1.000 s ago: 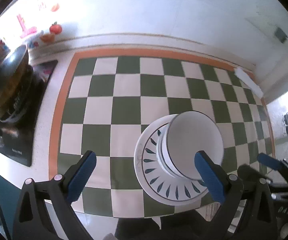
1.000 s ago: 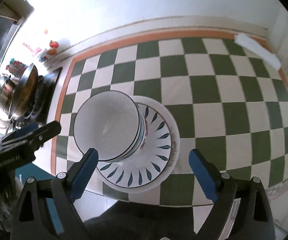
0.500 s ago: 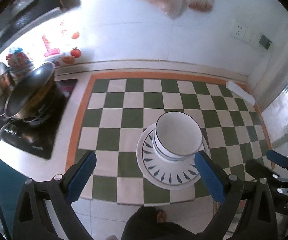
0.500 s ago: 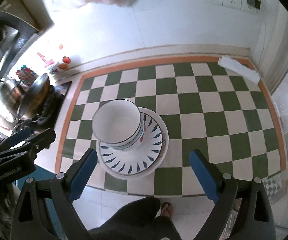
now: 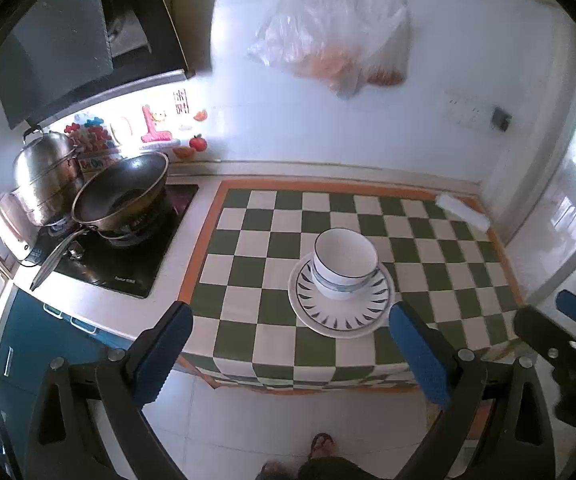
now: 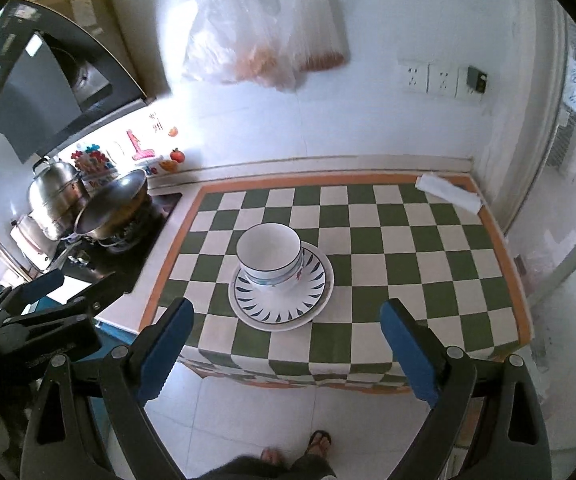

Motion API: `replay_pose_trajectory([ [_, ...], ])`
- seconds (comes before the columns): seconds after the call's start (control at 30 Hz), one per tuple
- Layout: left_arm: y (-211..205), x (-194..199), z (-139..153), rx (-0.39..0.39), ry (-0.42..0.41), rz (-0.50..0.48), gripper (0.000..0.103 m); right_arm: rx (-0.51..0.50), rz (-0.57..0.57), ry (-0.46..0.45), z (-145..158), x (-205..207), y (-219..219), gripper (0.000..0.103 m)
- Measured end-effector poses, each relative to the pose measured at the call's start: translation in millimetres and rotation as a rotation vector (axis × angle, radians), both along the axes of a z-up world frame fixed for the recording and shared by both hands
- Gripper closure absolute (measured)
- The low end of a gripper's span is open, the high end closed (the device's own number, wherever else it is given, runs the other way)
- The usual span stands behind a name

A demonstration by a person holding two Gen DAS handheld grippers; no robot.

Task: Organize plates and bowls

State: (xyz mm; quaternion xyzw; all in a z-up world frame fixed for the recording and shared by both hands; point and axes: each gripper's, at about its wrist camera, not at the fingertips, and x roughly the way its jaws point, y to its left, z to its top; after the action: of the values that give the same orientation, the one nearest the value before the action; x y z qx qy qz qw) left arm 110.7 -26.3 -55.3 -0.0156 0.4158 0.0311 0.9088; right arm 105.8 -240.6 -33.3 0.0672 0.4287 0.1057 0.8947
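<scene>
Change: both tongs have drawn far back and up from the stack within the last second; before, the bowl filled the view between the fingers, now the whole bench and the floor under it are seen.
Meaning: I judge the stacking is finished and the person steps away; no dish is left apart on the cloth.
Left tongs (image 5: 288,354): released, the jaws wide apart, nothing between them, well apart from the dishes.
Right tongs (image 6: 283,350): also released and empty, held over the floor in front of the bench.
Bowl (image 6: 268,254): sits upright in the middle of the plate; white, deep, round, glossy like ceramic, with a thin dark line at the rim and a blue band low on the wall. More bowls may be nested under it; I cannot tell.
Plate (image 6: 281,304): flat, round, white, smooth, with a ring of dark leaf-shaped marks; it lies on the cloth near the front edge.
Bench (image 6: 428,256): covered by a green and white checked cloth with orange border, which hangs a little over the front.
Wok (image 5: 121,194): dark metal, on the stove at the left, not involved.
</scene>
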Motion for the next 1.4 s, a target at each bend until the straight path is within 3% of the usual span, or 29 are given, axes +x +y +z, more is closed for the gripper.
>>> replay_pose_trajectory([
  [0.3, 10.5, -74.9, 32.6, 0.023, -0.08, -0.018, 0.002, -0.005, -0.057, -0.068, 36.7, -82.0, 7.3, 0.006],
  [0.6, 22.6, -119.0, 44.1, 0.028, -0.121, -0.012, 0.002, -0.025, -0.077, -0.111, 55.8, -138.8, 17.6, 0.006],
  [0.97, 21.1, -143.5, 46.0, 0.033, -0.145, -0.021, 0.002, -0.038, -0.085, -0.116, 56.6, -165.8, 21.0, 0.006],
  [1.4, 18.9, -149.3, 46.1, 0.038, -0.143, -0.021, 0.002, -0.042, -0.101, -0.104, 53.1, -169.2, 12.3, 0.006],
])
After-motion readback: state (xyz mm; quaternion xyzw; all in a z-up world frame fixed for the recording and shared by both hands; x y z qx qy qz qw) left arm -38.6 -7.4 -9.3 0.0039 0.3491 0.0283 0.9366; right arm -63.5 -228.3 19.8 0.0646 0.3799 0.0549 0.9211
